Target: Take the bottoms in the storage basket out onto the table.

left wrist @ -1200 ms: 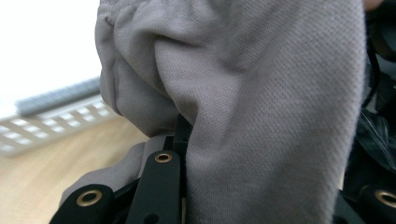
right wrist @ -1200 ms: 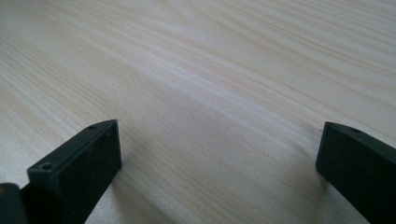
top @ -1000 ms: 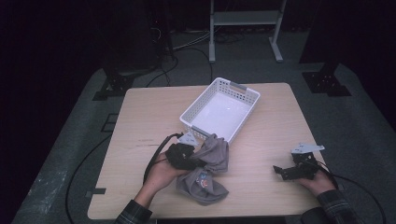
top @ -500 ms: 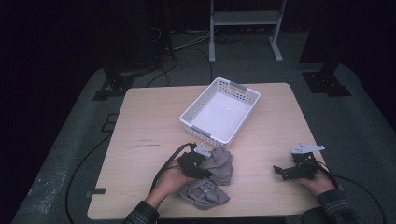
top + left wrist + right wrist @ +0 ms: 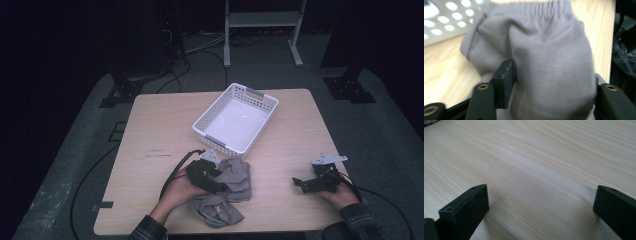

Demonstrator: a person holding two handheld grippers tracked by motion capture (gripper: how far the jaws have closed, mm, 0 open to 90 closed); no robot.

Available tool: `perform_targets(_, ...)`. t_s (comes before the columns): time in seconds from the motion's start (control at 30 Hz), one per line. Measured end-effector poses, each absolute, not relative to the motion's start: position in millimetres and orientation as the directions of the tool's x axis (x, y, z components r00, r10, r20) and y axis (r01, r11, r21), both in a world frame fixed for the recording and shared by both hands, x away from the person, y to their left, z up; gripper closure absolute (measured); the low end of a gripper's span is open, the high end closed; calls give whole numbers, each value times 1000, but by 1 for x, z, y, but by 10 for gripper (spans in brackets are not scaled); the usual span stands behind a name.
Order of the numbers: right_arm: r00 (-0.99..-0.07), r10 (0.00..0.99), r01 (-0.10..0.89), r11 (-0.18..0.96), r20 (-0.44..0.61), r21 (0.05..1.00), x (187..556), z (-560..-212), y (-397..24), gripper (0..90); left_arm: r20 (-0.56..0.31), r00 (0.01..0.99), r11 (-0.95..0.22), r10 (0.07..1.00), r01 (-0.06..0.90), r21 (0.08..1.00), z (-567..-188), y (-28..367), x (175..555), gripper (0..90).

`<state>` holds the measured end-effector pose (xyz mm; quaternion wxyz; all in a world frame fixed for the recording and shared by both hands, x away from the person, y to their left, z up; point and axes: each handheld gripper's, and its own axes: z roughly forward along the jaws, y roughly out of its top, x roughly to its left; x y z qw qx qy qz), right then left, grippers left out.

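A grey cloth (image 5: pixel 236 176) lies crumpled on the wooden table (image 5: pixel 160 130), just in front of the white basket (image 5: pixel 216 142). My left gripper (image 5: pixel 222 184) lies over the cloth's left part, pointing right. In the left gripper view the cloth (image 5: pixel 549 55) bulges between the jaws of that gripper (image 5: pixel 554 75), which have just been opening. The left pad (image 5: pixel 507 71) rests against the fabric without squeezing it. My right gripper (image 5: pixel 299 183) rests on the table at the right, open. In the right gripper view there is only bare wood between the jaws of this gripper (image 5: pixel 541 192).
The perforated basket (image 5: pixel 446 15) stands empty at the table's middle, angled towards the far right. A black cable (image 5: pixel 172 175) trails from the left gripper over the near left. A metal stand (image 5: pixel 260 20) and more cables are on the floor beyond the table.
The left gripper has shifted a little to the right over the cloth. The cloth has settled lower and flatter on the table. The right gripper has stayed in place.
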<state>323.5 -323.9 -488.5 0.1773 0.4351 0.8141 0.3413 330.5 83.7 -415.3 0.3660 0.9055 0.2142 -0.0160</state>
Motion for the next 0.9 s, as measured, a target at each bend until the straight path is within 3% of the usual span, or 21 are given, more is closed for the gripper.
perform_targets(0.4, -558, 829, 587, 388, 8, 710, 323, -489, -324, 0, -182, 890, -571, 419, 413, 710, -392, 110, 337, 337)
perform_targets(0.9, -557, 831, 588, 387, 8, 710, 324, -489, -324, 0, -136, 850, -507, 508, 423, 751, -370, 133, 362, 389)
